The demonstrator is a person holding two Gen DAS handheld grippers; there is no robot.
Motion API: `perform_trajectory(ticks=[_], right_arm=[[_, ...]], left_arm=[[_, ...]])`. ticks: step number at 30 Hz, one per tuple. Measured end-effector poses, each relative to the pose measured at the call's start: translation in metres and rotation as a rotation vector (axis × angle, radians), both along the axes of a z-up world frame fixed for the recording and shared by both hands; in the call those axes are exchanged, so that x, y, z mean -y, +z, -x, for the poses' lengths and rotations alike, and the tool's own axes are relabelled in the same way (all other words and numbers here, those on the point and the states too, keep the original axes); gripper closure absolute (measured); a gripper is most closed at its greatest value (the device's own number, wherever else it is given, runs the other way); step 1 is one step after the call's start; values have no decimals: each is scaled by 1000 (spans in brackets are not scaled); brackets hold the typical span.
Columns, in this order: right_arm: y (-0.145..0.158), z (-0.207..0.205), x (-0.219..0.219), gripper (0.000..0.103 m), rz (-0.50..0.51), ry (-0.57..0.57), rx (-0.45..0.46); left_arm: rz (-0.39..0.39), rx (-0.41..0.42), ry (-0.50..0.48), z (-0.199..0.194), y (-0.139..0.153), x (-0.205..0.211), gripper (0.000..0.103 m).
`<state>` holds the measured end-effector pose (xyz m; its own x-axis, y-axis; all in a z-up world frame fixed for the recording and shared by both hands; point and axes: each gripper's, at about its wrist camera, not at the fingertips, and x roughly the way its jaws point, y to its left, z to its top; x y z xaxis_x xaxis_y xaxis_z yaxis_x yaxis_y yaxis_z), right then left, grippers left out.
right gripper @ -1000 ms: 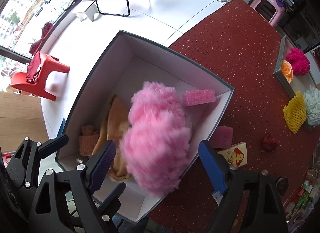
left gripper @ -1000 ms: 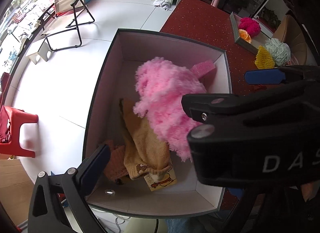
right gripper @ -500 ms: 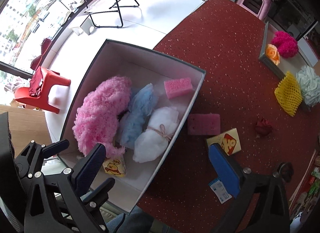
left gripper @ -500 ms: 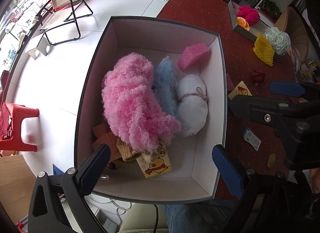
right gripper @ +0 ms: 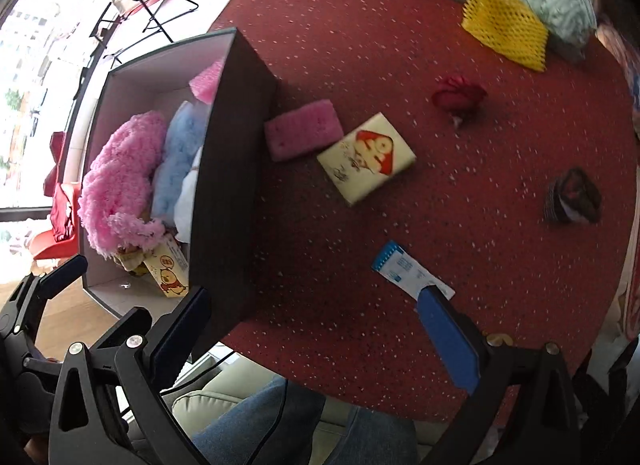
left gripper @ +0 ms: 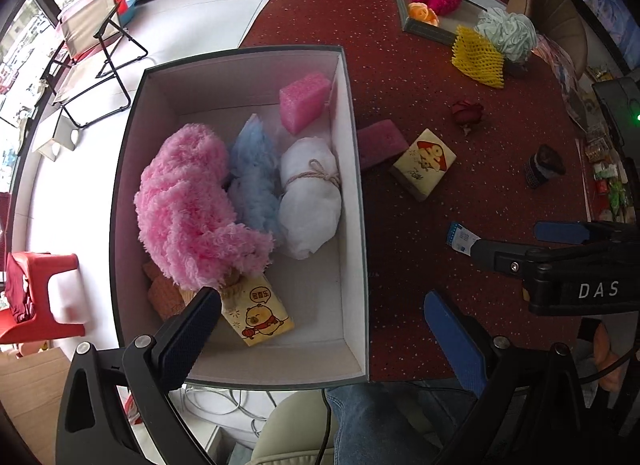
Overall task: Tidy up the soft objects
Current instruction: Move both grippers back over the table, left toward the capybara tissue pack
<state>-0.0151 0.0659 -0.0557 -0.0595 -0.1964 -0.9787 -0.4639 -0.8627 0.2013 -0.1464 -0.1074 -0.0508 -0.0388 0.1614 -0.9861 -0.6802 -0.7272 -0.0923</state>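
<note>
An open box (left gripper: 353, 153) with white inner walls holds a pink fluffy piece (left gripper: 188, 205), a blue fluffy piece (left gripper: 254, 181), a white bundle tied with twine (left gripper: 310, 197), a pink sponge (left gripper: 304, 101) and a yellow tissue pack (left gripper: 258, 315). My left gripper (left gripper: 324, 333) hangs open and empty over the box's near edge. My right gripper (right gripper: 314, 339) is open and empty above the red table beside the box's dark outer wall (right gripper: 232, 185). Ahead of it lie a darker pink sponge (right gripper: 304, 129) and a second yellow pack (right gripper: 366, 157).
Further out on the table are a red rose (right gripper: 460, 97), a yellow foam net (right gripper: 504, 33), a mint loofah (right gripper: 560, 1), a small dark object (right gripper: 574, 197) and a blue-white packet (right gripper: 408, 273). A tray (left gripper: 424, 27) with a magenta puff stands at the back. A person's knee (left gripper: 372, 413) is below.
The pink fluffy piece, between the right gripper's fingers over the box a second ago, now lies inside it. Both grippers have drawn back, the right one swinging over the table.
</note>
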Motion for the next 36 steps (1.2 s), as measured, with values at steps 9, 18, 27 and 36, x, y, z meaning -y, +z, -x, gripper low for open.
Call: perform_trajectory(ticks=[9,18,27,36], right_arm=[[-17,-63,-40,0,51,-212,30],[-55,-144,-79,0,109,-470,124],[-71,-180,-93,0,115,-518,164],[-91,-196,-87,0,100,-482,200]], left_arm=[[8,2,-111,-24,12,-37,1],[29,56,-188,-50,-1,-74,1],[14,204,-53,-55,-35,-120,1],[48,291,332,-27,-89,-148,1]])
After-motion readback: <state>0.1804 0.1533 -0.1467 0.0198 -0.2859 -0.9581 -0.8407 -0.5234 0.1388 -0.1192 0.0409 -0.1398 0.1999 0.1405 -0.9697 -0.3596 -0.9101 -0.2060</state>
